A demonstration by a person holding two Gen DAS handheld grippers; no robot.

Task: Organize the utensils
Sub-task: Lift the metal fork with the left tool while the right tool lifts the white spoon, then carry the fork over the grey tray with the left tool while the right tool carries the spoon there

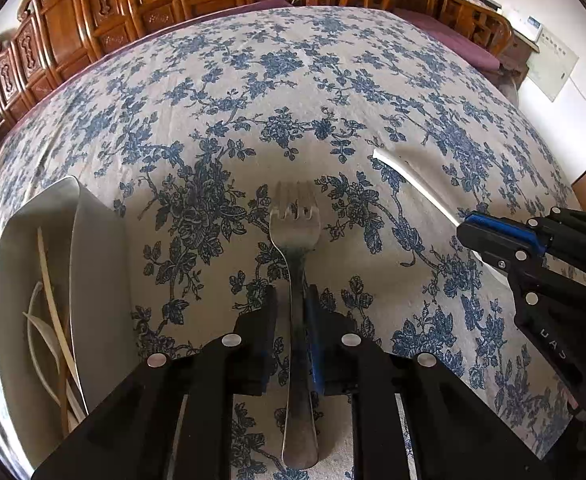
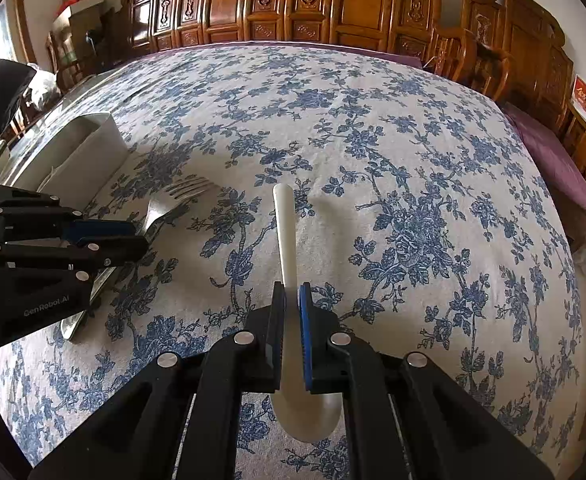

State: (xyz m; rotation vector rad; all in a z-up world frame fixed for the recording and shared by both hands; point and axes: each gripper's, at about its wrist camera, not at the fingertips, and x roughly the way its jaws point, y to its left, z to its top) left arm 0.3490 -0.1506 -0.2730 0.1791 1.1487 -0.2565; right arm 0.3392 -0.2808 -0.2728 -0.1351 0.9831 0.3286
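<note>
Left gripper [image 1: 292,300] clamped on the neck of a metal fork [image 1: 295,240], tines pointing toward the far edge of the floral-clothed tabletop [image 1: 293,80], handle end low over the cloth. Right gripper [image 2: 292,300] closed on the handle of a white plastic spoon [image 2: 287,232], bowl nearest the camera, handle tip aimed at the far edge. White utensil tray [image 1: 93,248] near the left edge, beside the fork, with pale chopsticks [image 1: 53,300] lying inside.

"GenRobot.AI" on left tool [image 2: 141,236]
</note>
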